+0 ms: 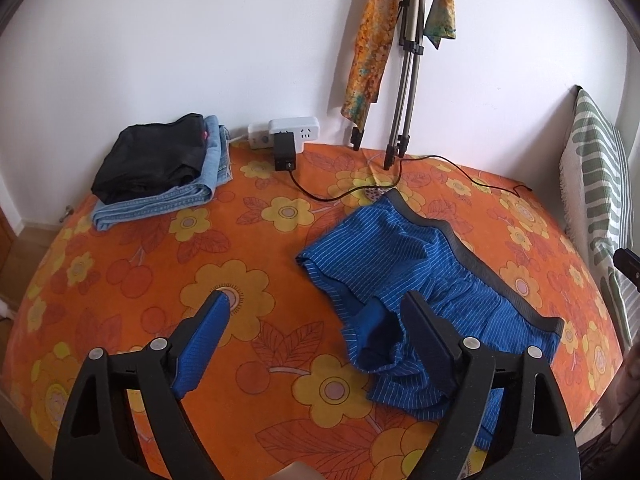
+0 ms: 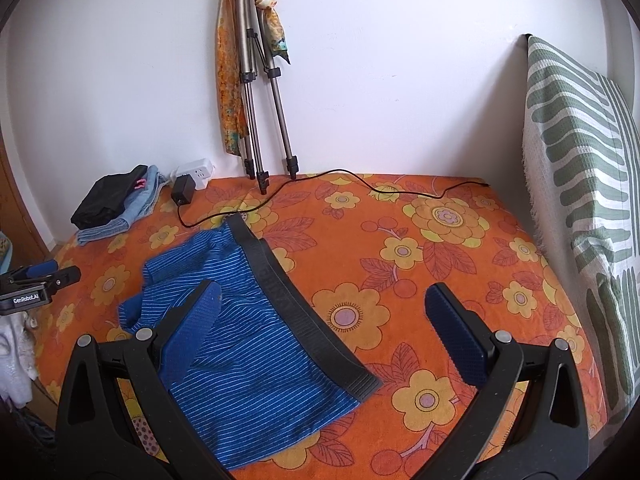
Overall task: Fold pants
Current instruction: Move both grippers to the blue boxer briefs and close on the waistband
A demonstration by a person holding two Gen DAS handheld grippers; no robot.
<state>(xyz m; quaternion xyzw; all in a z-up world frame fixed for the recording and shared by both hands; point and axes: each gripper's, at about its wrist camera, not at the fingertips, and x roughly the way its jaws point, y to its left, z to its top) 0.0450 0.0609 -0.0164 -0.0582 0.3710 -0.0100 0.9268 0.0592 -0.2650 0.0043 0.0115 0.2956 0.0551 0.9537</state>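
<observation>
I hang over a bed point(image 1: 280, 184) in an orange flowered cover against a white wall. At eleven o'clock lie folded clothes point(image 1: 160, 168), at twelve a tripod point(image 2: 260, 92). Blue striped pants point(image 2: 248, 320) lie rumpled below; my left jaws point(image 1: 316, 312) and right jaws point(image 2: 324, 304) gape wide, empty.

I see the blue pinstriped shorts point(image 2: 248, 320) lying rumpled and unfolded on the orange floral bedspread point(image 2: 420, 280), dark waistband point(image 2: 296, 300) stretched straight.

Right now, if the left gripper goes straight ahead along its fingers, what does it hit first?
Probably the orange flowered bedspread, just left of the blue striped shorts. The left gripper is open and angled down; depth is unclear.
</observation>
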